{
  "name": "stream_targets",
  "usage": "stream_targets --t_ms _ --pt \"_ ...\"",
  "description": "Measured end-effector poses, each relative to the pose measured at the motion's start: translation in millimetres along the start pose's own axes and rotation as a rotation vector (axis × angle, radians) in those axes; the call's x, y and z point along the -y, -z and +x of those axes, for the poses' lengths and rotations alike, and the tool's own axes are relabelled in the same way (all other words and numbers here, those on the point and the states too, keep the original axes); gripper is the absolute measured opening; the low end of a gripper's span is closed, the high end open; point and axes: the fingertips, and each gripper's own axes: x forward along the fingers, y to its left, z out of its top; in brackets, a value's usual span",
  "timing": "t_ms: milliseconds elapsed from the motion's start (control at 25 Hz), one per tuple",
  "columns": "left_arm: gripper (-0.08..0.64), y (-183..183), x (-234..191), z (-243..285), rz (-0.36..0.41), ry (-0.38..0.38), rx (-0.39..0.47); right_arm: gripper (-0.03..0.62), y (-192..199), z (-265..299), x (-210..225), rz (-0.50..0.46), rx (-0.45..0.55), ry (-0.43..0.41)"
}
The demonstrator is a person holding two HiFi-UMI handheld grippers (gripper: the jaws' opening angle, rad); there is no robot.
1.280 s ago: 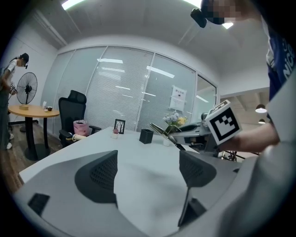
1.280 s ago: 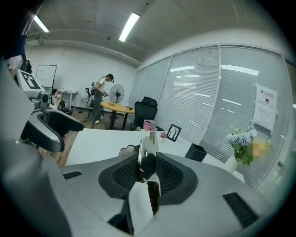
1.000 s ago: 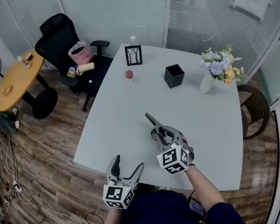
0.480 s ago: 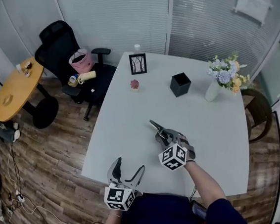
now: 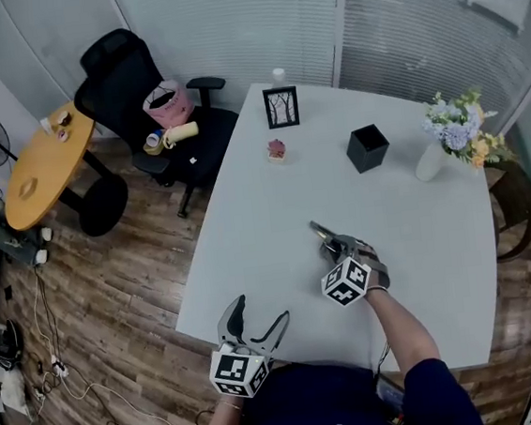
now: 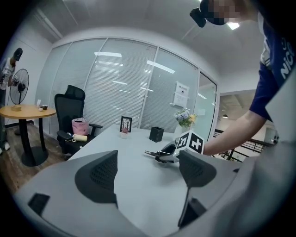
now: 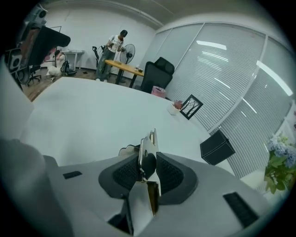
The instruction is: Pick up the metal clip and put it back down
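Note:
My right gripper [image 5: 330,239] is shut on the metal clip [image 7: 148,155], a silvery spring clip with a black core standing upright between the two pads. In the head view the clip [image 5: 320,230] pokes out past the fingertips, low over the white table [image 5: 248,227]. The left gripper view shows the same grip from the side, with the clip [image 6: 152,153] just above the tabletop. My left gripper [image 5: 256,319] is open and holds nothing, at the table's near edge. Its jaws stand wide apart in its own view [image 6: 150,173].
At the table's far end are a black square box [image 5: 367,147], a picture frame [image 5: 281,107], a small pink pot [image 5: 277,149] and a vase of flowers [image 5: 451,140]. A black office chair [image 5: 139,88] and a round wooden table [image 5: 43,164] stand on the floor to the left.
My right gripper has sunk toward the tabletop with the clip still held. The left gripper has shifted a little along the near edge.

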Motion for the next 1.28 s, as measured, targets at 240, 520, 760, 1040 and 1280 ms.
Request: stream_targets --t_ms 240,520,760,1040,1280 --pt "0.406 8.1 -6.1 -4.1 -0.003 0.006 -0.041 0.110 6.1 16.4 -3.0 -0.016 -0.032 0.006" --pt "0.405 12.4 -20.2 -8.8 -0.007 -0.028 -0.044 0.112 13.3 25.9 -1.9 -0.023 -0.042 0.019" --pt "0.405 13.3 -17.7 -9.8 -0.008 -0.025 -0.045 0.120 14.4 27.6 -4.7 -0.042 -0.049 0.013" --pt "0.407 14.5 -6.8 -8.7 -0.006 0.004 -0.044 0.240 10.7 19.7 -6.7 0.062 -0.014 -0.005" --pt "0.405 21.9 1.5 -6.6 -0.012 0.026 -0.054 0.324 4.8 -9.0 -2.0 0.187 0.056 0.029"
